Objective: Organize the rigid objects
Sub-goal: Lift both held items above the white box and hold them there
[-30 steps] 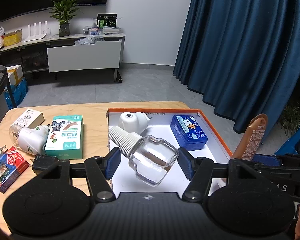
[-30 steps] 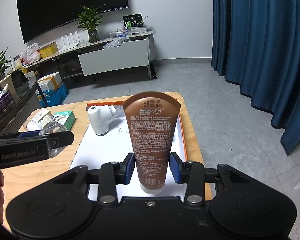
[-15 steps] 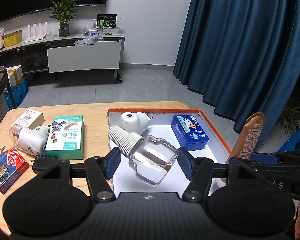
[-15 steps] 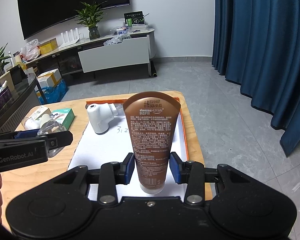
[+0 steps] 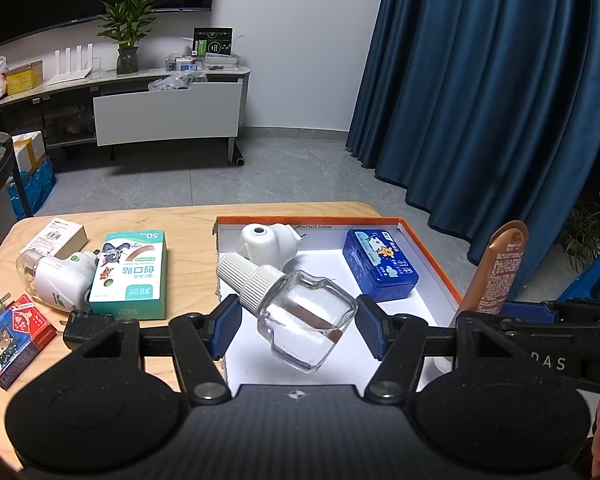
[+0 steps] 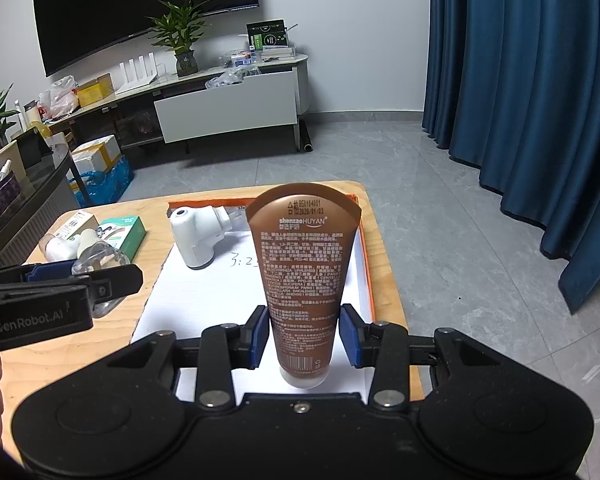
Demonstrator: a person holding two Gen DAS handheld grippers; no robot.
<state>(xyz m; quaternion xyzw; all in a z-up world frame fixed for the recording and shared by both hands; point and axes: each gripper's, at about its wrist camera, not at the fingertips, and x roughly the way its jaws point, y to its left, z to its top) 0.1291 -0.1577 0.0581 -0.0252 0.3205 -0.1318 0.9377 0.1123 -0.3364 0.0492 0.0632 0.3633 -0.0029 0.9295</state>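
While angled downward, left tongs (image 5: 296, 322) clamp bottle (image 5: 300, 316), right tongs (image 6: 303, 334) clamp tube (image 6: 302, 264).

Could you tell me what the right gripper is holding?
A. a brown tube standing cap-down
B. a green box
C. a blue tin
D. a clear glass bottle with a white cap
A: the brown tube stands cap-down, clamped between the right gripper pads above the white tray.

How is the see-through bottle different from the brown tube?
The clear bottle is glass-like and see-through; the brown tube is opaque and covered in small print. The bottle is squat and tilted, its white ribbed cap pointing up-left; the tube is tall and upright, cap down. The bottle sits between the left gripper jaws, the tube between the right gripper jaws. Both are over the white tray.
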